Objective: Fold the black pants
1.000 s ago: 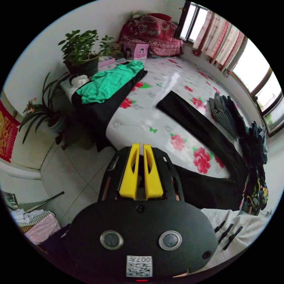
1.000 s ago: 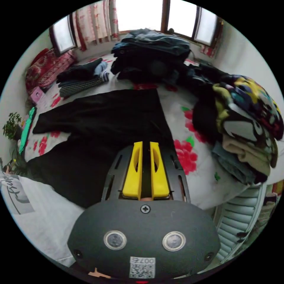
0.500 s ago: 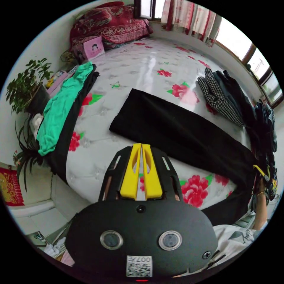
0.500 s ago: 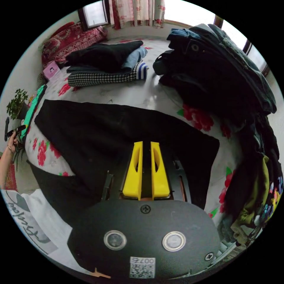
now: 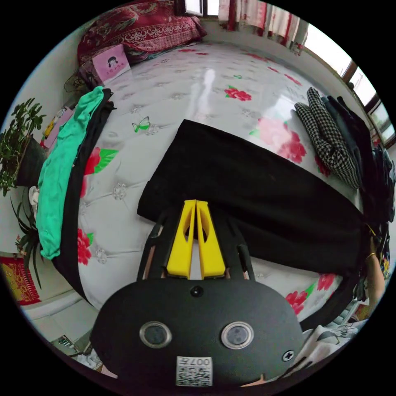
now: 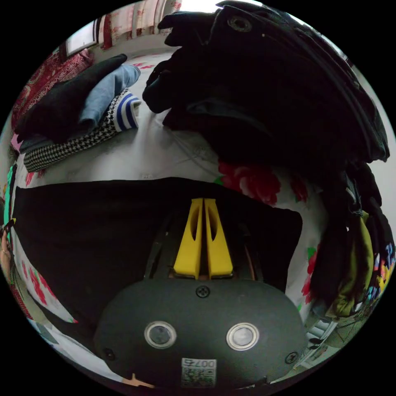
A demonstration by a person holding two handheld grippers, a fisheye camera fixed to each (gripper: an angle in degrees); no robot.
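Since the earlier pictures both claws are reaching farther over the bed, and the black pants are looming larger in each view; the pants themselves are lying as they were, one long flat band across the flowered bed. One left claw is hovering over the near left end of the pants, its two yellow jaws pressed together with nothing between them; one right claw is hanging over the other end of the pants, its two jaws likewise meeting at the tips and gripping nothing. In the left gripper view one green garment is lying over a dark one along the left edge of the bed; one pink box is standing at the far end by one red quilt; one folded stack with a houndstooth piece is sitting on the right. In the right gripper view that stack is lying far left, and one dark heap of clothes is rising just beyond the pants.
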